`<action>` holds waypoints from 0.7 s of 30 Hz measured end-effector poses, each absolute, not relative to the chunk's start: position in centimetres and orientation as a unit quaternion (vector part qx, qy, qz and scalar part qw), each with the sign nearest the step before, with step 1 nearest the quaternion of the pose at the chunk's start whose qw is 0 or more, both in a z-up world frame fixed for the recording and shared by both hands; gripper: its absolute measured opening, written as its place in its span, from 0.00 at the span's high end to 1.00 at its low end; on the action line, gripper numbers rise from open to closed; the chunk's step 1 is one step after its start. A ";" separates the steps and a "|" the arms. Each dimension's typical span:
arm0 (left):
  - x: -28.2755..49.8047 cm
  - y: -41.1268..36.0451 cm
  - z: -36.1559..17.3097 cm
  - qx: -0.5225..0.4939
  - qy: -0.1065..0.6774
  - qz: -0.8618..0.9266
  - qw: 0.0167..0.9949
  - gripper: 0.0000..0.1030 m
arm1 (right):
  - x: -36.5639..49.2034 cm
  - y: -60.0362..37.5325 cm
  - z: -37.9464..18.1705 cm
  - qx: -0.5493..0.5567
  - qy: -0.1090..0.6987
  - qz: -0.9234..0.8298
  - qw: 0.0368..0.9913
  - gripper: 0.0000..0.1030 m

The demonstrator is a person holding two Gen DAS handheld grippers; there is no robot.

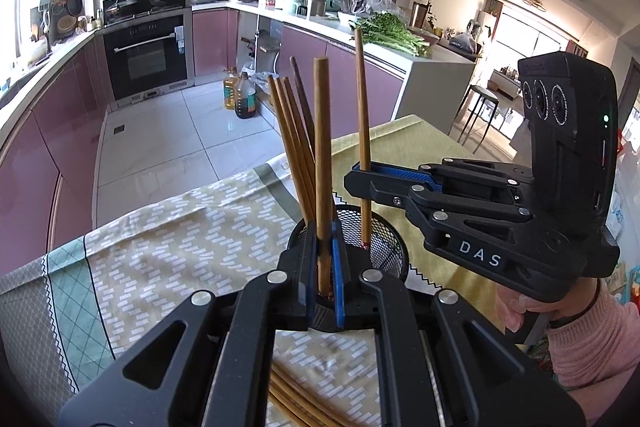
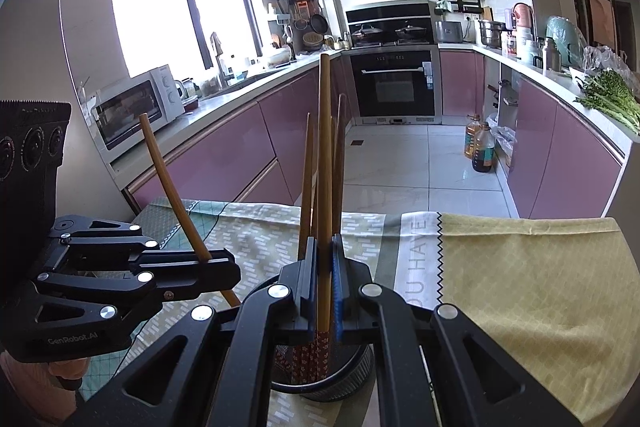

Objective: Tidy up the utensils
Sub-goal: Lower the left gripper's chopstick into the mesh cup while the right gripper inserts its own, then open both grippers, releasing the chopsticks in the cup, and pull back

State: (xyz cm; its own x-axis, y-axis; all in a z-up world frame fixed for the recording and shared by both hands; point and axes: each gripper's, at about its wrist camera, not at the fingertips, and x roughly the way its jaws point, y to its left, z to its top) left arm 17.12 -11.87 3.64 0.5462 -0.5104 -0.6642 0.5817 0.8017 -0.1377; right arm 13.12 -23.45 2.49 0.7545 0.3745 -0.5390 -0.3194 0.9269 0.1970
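A black mesh holder (image 1: 380, 239) stands on the cloth-covered table (image 1: 168, 247) with several wooden chopsticks (image 1: 288, 135) upright in it. My left gripper (image 1: 325, 267) is shut on one chopstick (image 1: 322, 147), its tip over the holder. My right gripper (image 1: 360, 179) comes in from the right, shut on another chopstick (image 1: 363, 107) that reaches down into the holder. In the right wrist view my right gripper (image 2: 325, 279) clamps its chopstick (image 2: 325, 155) above the holder (image 2: 320, 383); my left gripper (image 2: 216, 267) holds its tilted chopstick (image 2: 172, 187) at the left.
More chopsticks (image 1: 296, 403) lie on the cloth below my left gripper. The table's far edge drops to a tiled kitchen floor (image 1: 192, 131). Oil bottles (image 1: 240, 95) stand by purple cabinets. Greens (image 1: 392, 31) lie on the counter.
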 end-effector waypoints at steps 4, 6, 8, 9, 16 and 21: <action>17.7 -11.8 3.1 0.046 0.362 -0.310 0.878 0.93 | 13.5 -23.5 2.0 0.048 0.304 0.187 0.933 0.94; 17.8 -11.8 2.9 0.044 0.363 -0.309 0.878 0.93 | 13.7 -23.6 1.9 0.051 0.307 0.187 0.932 0.94; 18.3 -11.8 2.8 0.040 0.364 -0.307 0.878 0.93 | 13.8 -23.6 1.8 0.051 0.308 0.186 0.932 0.94; 18.3 -11.8 2.6 0.039 0.365 -0.307 0.878 0.93 | 13.9 -23.6 1.7 0.052 0.309 0.186 0.931 0.94; 19.2 -11.8 1.9 0.025 0.368 -0.301 0.879 0.89 | 14.4 -23.8 1.4 0.060 0.314 0.181 0.930 0.93; 19.2 -11.0 1.5 0.011 0.365 -0.294 0.883 0.85 | 14.5 -24.1 1.1 0.064 0.315 0.172 0.931 0.92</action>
